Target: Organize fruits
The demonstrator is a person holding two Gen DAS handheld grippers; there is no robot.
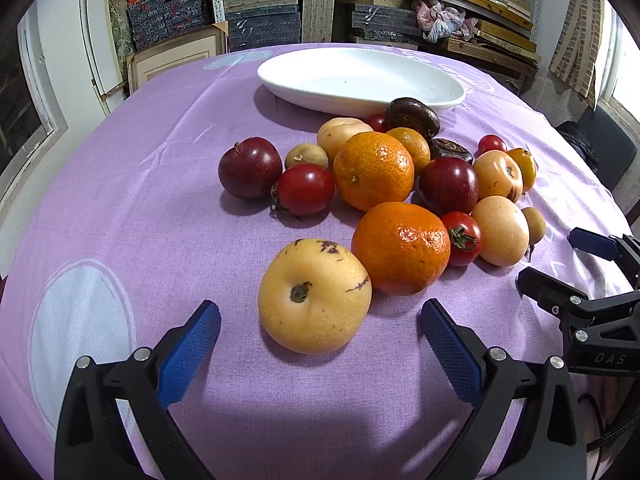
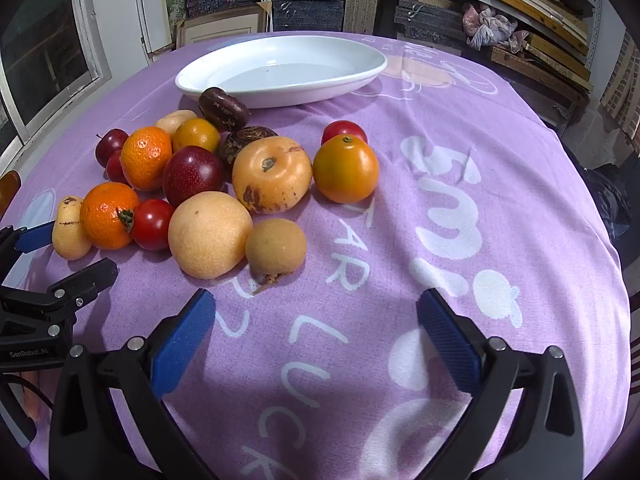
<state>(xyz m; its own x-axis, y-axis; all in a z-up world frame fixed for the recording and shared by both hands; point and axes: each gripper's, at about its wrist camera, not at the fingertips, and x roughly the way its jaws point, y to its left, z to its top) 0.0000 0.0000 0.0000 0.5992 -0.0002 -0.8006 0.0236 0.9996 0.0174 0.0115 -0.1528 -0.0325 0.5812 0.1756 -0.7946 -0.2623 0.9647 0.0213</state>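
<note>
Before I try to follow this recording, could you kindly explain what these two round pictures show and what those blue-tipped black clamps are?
Each picture comes from a wide-angle camera mounted on a hand-held gripper, looking forward along its two blue-padded fingers. One is the left gripper, the other the right gripper; a person carries one in each hand. Both stand open and hold nothing. On the purple tablecloth lies a pile of fruit: tangerines, plums, tomatoes and pale pears, with a yellow pear nearest the left gripper. Behind the pile sits an empty white dish. No fruit is in it yet.
</note>
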